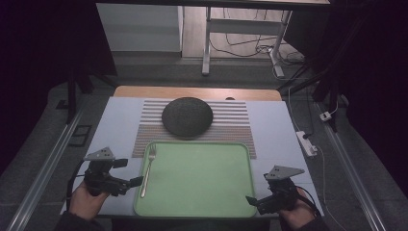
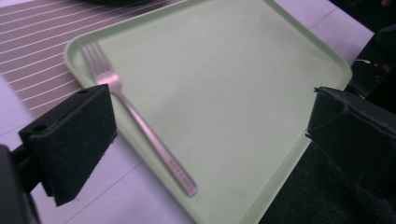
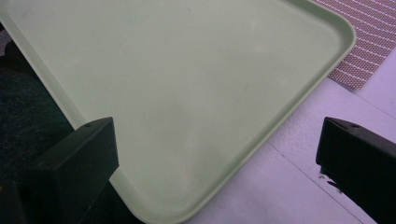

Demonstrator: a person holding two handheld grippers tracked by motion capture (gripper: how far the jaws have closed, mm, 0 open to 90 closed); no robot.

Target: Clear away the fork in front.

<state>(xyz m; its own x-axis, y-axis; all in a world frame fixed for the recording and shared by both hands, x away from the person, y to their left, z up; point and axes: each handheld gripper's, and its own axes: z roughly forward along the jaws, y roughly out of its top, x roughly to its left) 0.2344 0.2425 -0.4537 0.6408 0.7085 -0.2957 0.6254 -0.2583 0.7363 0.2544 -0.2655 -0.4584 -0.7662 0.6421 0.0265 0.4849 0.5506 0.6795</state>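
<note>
The fork (image 1: 147, 169) is lying along the left edge of the green tray (image 1: 202, 202), just in front of the left tongs (image 1: 137, 181), its tines pointing away from them and its handle end resting over the tray's near rim. The left tongs are standing wide open with nothing between their pads (image 2: 74, 140); the fork is sitting free. It looks to be plain stamped metal: light, stiff and slick, and lying so flat that there is little to get under. I would judge the narrow shaft of the handle, where it is crossing the tray's raised lip, the best place to pinch it, across its width, since foam pads are likely to slide on the polished faces.

The right tongs (image 1: 251, 199) are hovering at the tray's near right corner, likewise gaping and holding nothing.

Beyond both tongs a dark round plate (image 1: 187, 117) is resting on a striped placemat (image 1: 235, 130), which the tray is overlapping. The table (image 1: 279, 134) is carrying a pale smooth covering, so the tray may skate if nudged. The room around is dim, with desk legs and loose cables on the floor beyond.
</note>
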